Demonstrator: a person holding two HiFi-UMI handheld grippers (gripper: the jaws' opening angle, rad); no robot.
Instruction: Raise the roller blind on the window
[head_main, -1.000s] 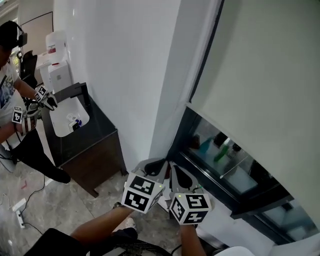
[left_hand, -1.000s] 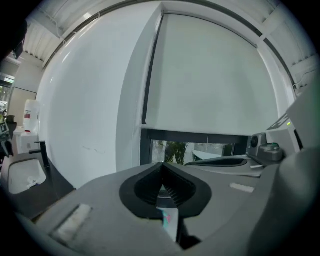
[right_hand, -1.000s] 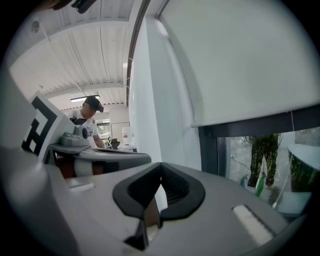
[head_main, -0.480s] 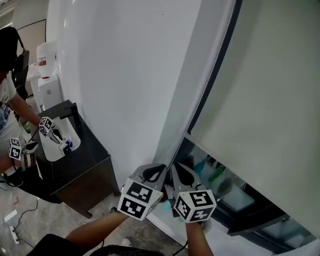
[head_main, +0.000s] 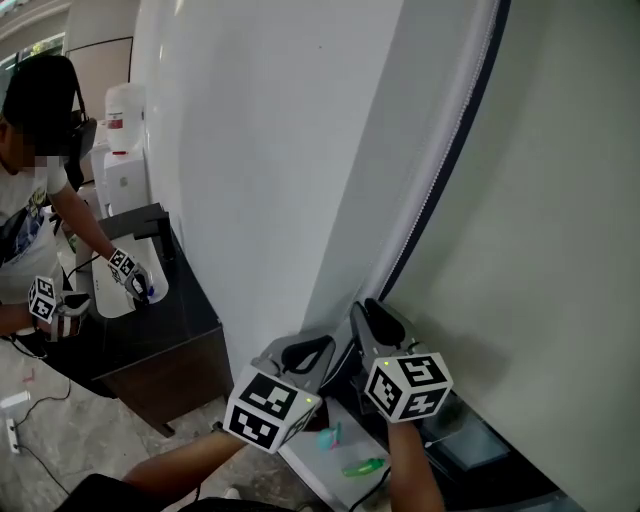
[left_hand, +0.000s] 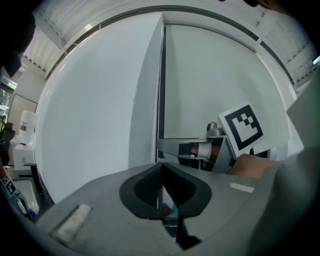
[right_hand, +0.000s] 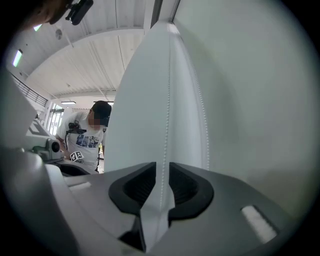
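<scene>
now: left gripper clamped on the chain, right gripper open around it

the off-white fabric roller blind (head_main: 540, 250) fills the head view from 1 to 4 o'clock, hanging flat over the window, its lower edge slanting toward 5 o'clock with dark glass under it. along its left edge runs a dark window frame (left_hand: 160, 90), and just left of that hangs the white bead chain (right_hand: 167, 100). a plain white wall pillar (head_main: 250, 150) takes up 10 to 12 o'clock.

the grey left gripper (left_hand: 161, 172), with its black-and-white marker cube, sits at 6 o'clock in the head view. its jaws are closed, pads pressed together where the chain comes down to them, a pale sliver showing in the seam. the right gripper (right_hand: 162, 172) is just beside it at its 2 o'clock, a little higher. its jaws have just been opening and stand apart; one strand of the chain runs straight down between the pads with a gap on either side, and a second strand hangs free at their 2 o'clock.

at 9 o'clock a second person (head_main: 25, 215) in a white printed t-shirt bends over a dark cabinet surface (head_main: 150, 335), beside a white water dispenser (head_main: 122, 150).
</scene>
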